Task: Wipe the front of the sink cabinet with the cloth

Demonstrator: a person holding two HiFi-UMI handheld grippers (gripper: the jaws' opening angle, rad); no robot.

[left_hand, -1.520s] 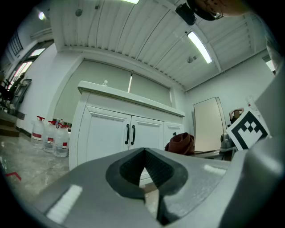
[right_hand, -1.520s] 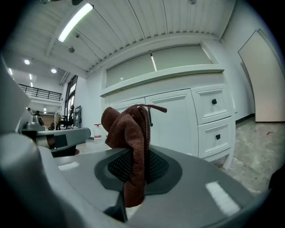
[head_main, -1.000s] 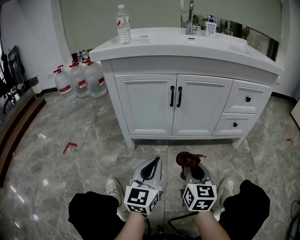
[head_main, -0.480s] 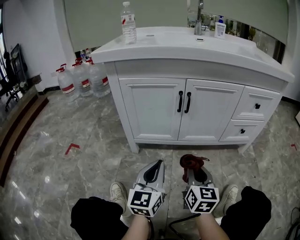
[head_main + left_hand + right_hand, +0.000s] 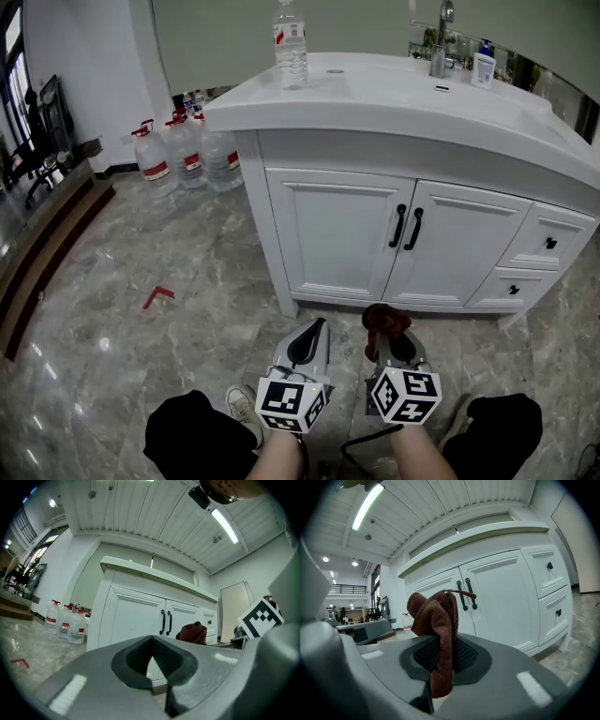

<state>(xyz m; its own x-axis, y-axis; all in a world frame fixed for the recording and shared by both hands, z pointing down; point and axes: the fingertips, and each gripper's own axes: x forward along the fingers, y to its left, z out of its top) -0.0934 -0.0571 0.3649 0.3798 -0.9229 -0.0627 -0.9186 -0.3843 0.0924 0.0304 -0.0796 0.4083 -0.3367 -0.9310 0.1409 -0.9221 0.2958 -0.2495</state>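
The white sink cabinet [image 5: 337, 234] stands ahead, apart from both grippers, the left gripper [image 5: 311, 330] pinched together on nothing and the right gripper [image 5: 387, 339] clamped on the rust-brown cloth [image 5: 384, 319], which looks light, soft and floppy (likely best pinched at a bunched fold, as here).
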